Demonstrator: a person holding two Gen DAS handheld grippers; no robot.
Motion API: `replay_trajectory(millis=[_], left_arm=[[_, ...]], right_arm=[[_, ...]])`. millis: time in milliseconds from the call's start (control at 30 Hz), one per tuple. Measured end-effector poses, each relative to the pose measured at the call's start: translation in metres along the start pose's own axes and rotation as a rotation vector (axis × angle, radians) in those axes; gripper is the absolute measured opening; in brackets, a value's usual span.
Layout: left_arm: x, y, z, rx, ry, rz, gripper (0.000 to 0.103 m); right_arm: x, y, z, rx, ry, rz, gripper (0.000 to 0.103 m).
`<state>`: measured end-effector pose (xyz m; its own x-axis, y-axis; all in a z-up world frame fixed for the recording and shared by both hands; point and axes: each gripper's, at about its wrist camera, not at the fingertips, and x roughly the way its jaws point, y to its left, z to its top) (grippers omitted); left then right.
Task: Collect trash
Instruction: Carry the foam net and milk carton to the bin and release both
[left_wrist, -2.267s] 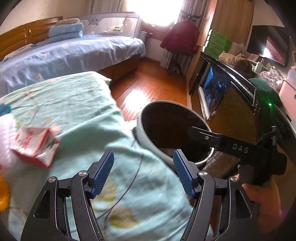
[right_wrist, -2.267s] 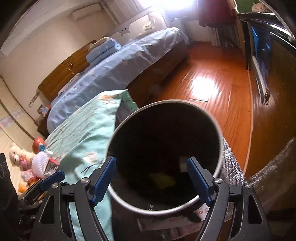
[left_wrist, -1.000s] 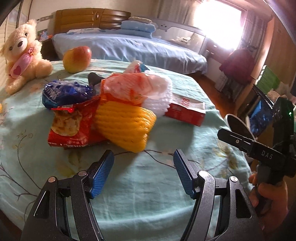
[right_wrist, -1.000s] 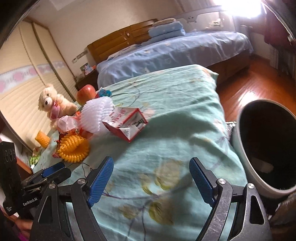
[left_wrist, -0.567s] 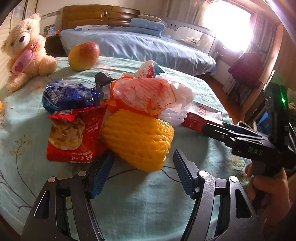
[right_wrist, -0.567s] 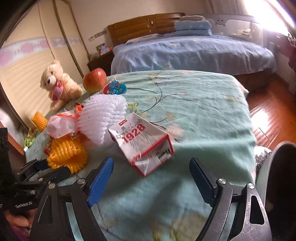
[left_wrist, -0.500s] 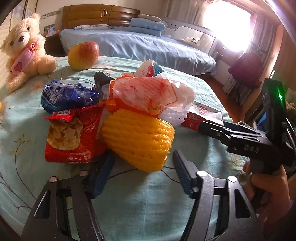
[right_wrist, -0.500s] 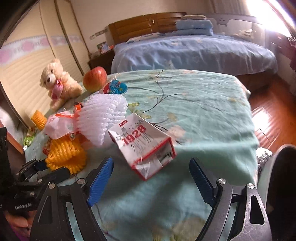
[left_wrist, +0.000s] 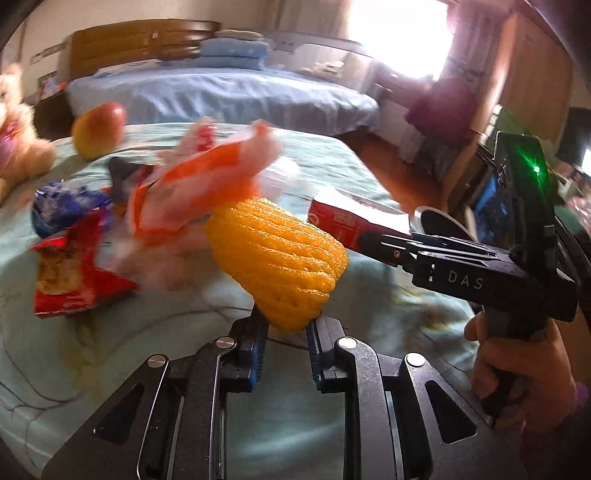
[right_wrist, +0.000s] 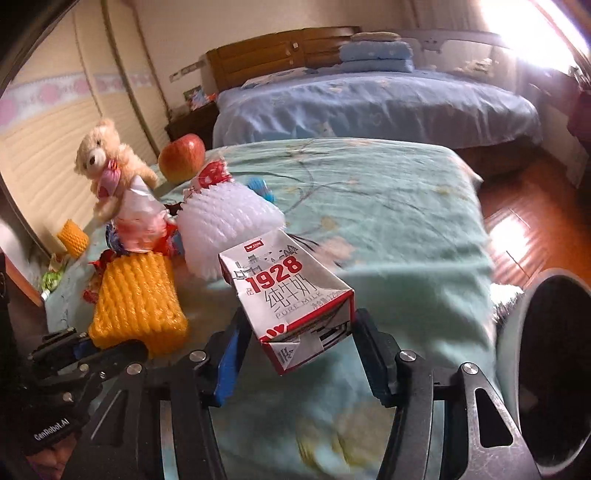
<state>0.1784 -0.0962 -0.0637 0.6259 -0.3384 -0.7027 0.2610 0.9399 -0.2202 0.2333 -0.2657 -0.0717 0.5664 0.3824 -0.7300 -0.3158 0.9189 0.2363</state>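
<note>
A yellow foam fruit net (left_wrist: 277, 258) is pinched at its near end by my left gripper (left_wrist: 286, 332), whose jaws are closing; the net stands up off the teal bedspread (left_wrist: 110, 350). In the right wrist view the same net (right_wrist: 136, 299) lies at the left. A red and white milk carton (right_wrist: 291, 295) marked 1928 sits between the fingers of my right gripper (right_wrist: 300, 319). Those jaws are closing, with both pads against the carton's sides. In the left wrist view, the carton (left_wrist: 351, 221) sits at the tip of the right gripper (left_wrist: 391, 243).
More litter lies behind: a white foam net (right_wrist: 229, 225), an orange-printed plastic bag (left_wrist: 192, 192), a red snack bag (left_wrist: 70, 273) and a blue wrapper (left_wrist: 62, 210). An apple (right_wrist: 183, 157) and a teddy bear (right_wrist: 103, 158) sit further back. A round bin (right_wrist: 513, 350) stands right of the bedspread's edge.
Both grippers pushed forward onto the litter. The left jaws closed on the yellow net and tipped it up. The right jaws narrowed around the milk carton.
</note>
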Motion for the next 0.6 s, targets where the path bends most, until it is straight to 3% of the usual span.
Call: replay_trajectory(millis=[333,600], left_arm=[[0.007,-0.044,0.002,0.095,0.021,-0.093,0.018],[0.011,-0.066,0.003,0.137,0.028,-0.119,0.018]], right_arm=[[-0.053,-0.038,-0.030,0.153,-0.099,-0.066,0.054],[-0.076,-0.059,-0.044,0.218,-0.145,-0.083,0.053]])
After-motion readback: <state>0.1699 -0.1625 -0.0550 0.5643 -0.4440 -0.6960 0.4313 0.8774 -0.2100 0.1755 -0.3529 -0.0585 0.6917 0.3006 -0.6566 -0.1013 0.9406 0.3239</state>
